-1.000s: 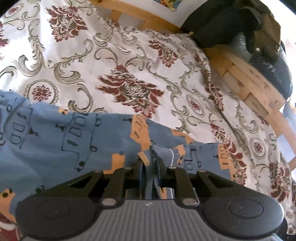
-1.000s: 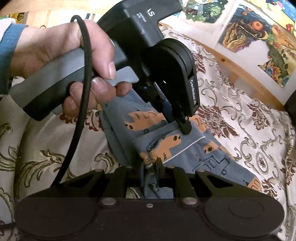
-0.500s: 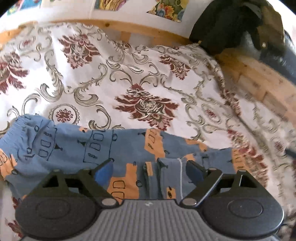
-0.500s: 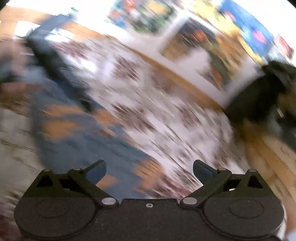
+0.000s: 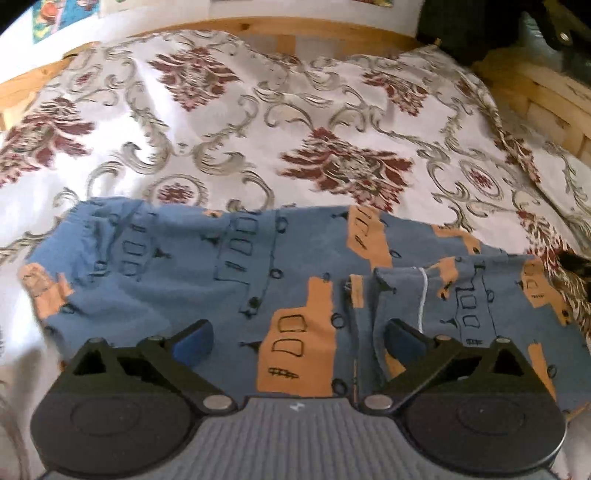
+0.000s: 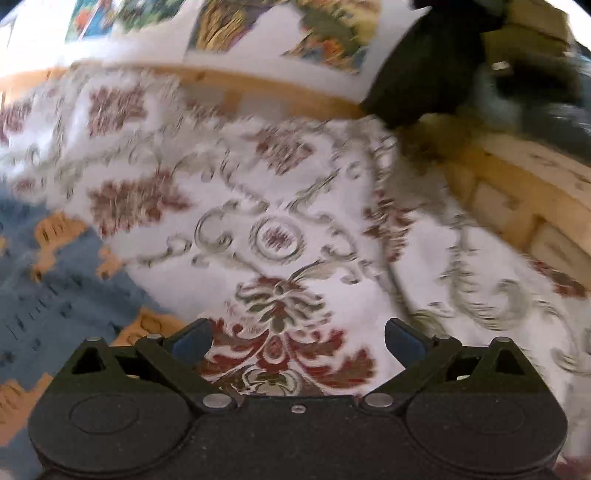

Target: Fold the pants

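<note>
- The pants (image 5: 207,280) are blue with orange and black truck pictures on them.
- They lie flat on the bed, on a white bedspread (image 5: 258,122) with dark red flowers and grey swirls.
- In the left wrist view the pants stretch from side to side, right in front of the left hand-held gripper (image 5: 297,338).
- The left hand-held gripper is wide open. Its two blue fingertips (image 5: 192,341) sit far apart above the blue cloth, and nothing is held between them.
- A cuff end (image 5: 402,291) with a thin white line is folded back on top of the pants, near the right fingertip.
- The right hand-held gripper (image 6: 297,338) is wide open too and holds nothing.
- It is over the flowered bedspread, and the pants show only at the left edge of that view (image 6: 55,280).
- The right wrist view is blurry.
- A wooden bed frame (image 5: 325,31) runs along the far side of the bed.
- Something dark and lumpy (image 6: 436,66) sits at the far right corner, on the wood.
- Bright pictures (image 6: 266,22) hang on the white wall behind the bed.
</note>
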The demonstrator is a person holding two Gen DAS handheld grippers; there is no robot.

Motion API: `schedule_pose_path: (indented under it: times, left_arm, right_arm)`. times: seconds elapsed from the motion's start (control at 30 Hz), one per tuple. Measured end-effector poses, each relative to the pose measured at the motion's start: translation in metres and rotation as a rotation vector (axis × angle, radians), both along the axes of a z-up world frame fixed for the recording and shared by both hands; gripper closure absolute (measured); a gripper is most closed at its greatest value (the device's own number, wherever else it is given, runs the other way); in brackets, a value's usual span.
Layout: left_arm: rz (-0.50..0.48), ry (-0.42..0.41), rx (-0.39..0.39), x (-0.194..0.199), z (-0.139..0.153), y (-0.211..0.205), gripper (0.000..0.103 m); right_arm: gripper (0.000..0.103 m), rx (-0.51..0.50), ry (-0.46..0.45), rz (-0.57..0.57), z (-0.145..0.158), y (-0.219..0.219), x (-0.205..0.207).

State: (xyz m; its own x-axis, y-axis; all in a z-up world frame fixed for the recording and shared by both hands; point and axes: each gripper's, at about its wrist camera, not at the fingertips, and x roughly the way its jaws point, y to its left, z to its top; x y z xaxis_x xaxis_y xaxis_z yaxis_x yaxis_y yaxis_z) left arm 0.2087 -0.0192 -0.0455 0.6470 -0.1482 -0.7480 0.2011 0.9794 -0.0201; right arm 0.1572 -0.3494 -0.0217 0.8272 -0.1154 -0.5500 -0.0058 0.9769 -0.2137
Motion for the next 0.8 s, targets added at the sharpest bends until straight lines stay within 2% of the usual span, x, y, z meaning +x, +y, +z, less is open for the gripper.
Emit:
schedule_pose_path:
  times: [0.07, 0.13, 0.2, 0.27, 0.3, 0.37, 0.47, 0.6, 0.7, 0.73, 0.8]
  left_arm:
    - [0.034, -0.015, 0.029, -0.005, 0.007, 0.000, 0.002]
    - [0.023, -0.018, 0.032, -0.015, 0.012, -0.002, 0.002]
    - [0.004, -0.011, 0.043, -0.024, 0.011, -0.005, 0.001]
    - [-0.004, -0.008, 0.115, -0.031, -0.001, -0.010, 0.000]
    - [-0.012, -0.022, 0.140, -0.035, -0.007, -0.012, 0.000]
    - [-0.003, -0.027, 0.149, -0.039, -0.005, -0.010, 0.001]
    - [0.049, -0.003, 0.157, -0.039, 0.014, 0.000, 0.001]
    - [0.042, 0.003, 0.123, -0.051, 0.034, 0.038, 0.001]
    - [0.081, -0.068, 0.130, -0.054, 0.042, 0.077, 0.000]
    - [0.097, -0.098, 0.108, -0.053, 0.043, 0.088, 0.000]
    - [0.094, -0.184, -0.003, -0.052, 0.040, 0.114, 0.000]
  right_arm:
    - [0.001, 0.064, -0.010, 0.014, 0.012, 0.001, -0.020]
    - [0.001, 0.065, 0.006, 0.065, 0.013, 0.015, -0.045]
    - [0.001, -0.014, 0.046, 0.110, -0.001, 0.034, -0.060]
    - [0.001, -0.136, 0.114, 0.136, -0.027, 0.047, -0.068]
    - [0.001, -0.152, 0.115, 0.139, -0.031, 0.048, -0.070]
    - [0.001, -0.138, 0.082, 0.115, -0.020, 0.048, -0.075]
    - [0.001, -0.145, -0.023, 0.102, 0.004, 0.055, -0.083]
    - [0.001, -0.158, -0.105, 0.203, 0.019, 0.089, -0.084]
    - [0.001, -0.183, -0.129, 0.327, 0.017, 0.123, -0.081]
    - [0.001, -0.193, -0.135, 0.378, 0.016, 0.132, -0.078]
    - [0.001, -0.195, -0.151, 0.458, 0.021, 0.145, -0.071]
